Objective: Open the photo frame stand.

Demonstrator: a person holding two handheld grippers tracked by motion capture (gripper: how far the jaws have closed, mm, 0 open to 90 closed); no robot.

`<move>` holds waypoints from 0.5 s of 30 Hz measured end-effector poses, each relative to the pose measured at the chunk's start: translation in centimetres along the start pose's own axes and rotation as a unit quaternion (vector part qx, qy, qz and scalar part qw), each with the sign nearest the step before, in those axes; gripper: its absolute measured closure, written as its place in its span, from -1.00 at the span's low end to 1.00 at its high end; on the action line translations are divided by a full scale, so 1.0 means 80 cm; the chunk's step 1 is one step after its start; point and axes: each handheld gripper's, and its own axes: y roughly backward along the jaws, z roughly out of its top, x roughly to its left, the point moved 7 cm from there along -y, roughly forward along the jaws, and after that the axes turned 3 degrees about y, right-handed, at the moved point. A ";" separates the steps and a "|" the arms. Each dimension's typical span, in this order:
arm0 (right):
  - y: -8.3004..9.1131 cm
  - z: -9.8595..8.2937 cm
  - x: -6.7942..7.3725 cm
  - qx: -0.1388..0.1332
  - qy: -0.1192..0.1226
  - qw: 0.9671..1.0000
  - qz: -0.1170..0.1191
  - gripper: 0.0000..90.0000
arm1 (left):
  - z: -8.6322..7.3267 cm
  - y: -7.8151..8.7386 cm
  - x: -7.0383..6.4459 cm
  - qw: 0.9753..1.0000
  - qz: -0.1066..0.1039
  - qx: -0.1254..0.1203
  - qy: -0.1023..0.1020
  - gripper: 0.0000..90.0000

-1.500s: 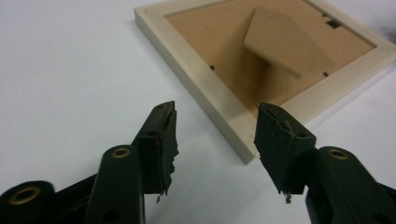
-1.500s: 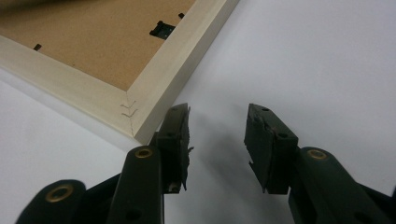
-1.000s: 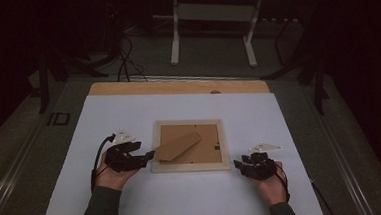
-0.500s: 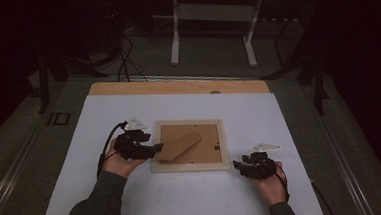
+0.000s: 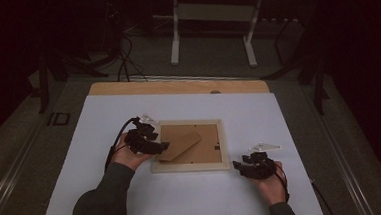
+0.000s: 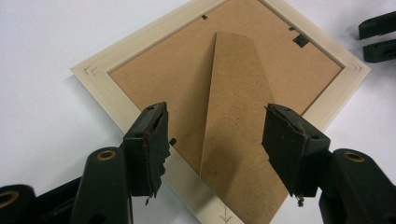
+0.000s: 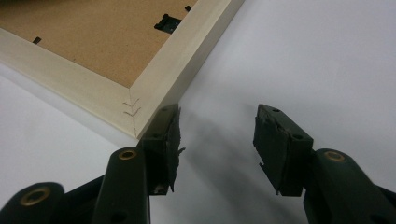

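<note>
While the left claw point(image 6: 215, 135) gapes wide over the frame's point(image 6: 116, 109) cardboard stand point(image 6: 233, 116), the right claw point(image 7: 217, 135) sits open beside a corner.

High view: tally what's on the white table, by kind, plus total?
Picture frames, face down: 1, the frame
Fold-out stands on its back: 1, the stand
Handheld grippers: 2, the left gripper and the right gripper
Total: 4

White counter point(image 5: 289, 116), bare wood strip along its far edge. Pale wooden picture frame point(image 5: 190, 166) lies face down near the middle, brown backing board up, stand flap folded across it. Rest of surface plain white.
</note>
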 end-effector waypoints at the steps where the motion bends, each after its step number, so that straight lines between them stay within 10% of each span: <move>1: 0.000 0.000 0.000 0.000 0.000 1.000 0.000 0.11 | 0.001 -0.004 0.000 1.000 0.003 0.007 -0.001 -0.07; 15: 0.000 -0.001 -0.001 0.003 -0.006 1.000 0.000 0.10 | 0.009 -0.031 -0.004 0.999 -0.013 0.032 -0.001 -0.09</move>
